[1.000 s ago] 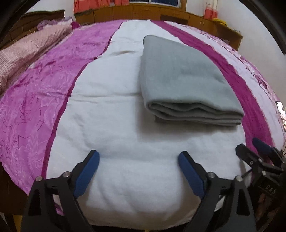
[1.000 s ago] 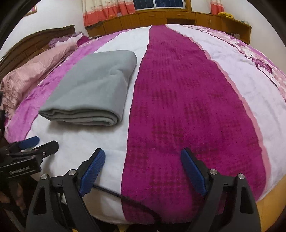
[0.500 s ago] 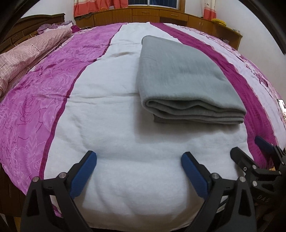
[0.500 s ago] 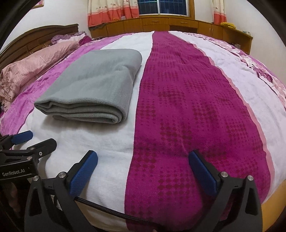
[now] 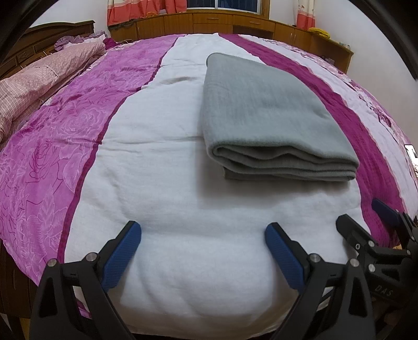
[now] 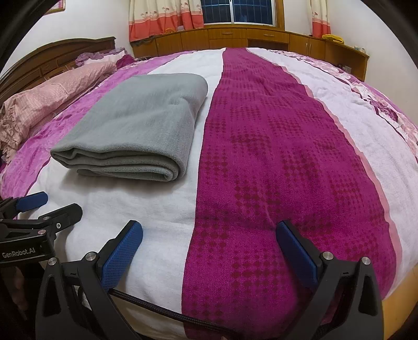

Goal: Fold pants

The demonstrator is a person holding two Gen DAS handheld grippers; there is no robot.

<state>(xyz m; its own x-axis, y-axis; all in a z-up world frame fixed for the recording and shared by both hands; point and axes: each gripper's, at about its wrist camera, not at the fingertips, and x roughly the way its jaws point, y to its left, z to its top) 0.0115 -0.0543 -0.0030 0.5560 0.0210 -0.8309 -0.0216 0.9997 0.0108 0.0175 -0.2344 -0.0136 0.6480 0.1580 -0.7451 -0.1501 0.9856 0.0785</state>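
Bedroom quilt (image 5: pixel 162 209), striped pink, white and magenta, carries one pair of grey pants (image 5: pixel 266 112), folded into a layered rectangle on the white band. Both tools hover near the bed's edge, well short of the cloth: the left gripper (image 5: pixel 203 242) and the right gripper (image 6: pixel 209 240) each spread wide, holding nothing. Folding looks finished; only withdrawal, or a final smoothing, seems left.

We see even, soft indoor light, a dark window (image 6: pixel 239 11) at twelve o'clock, sharp centres, and heavy fisheye bending with black corners.
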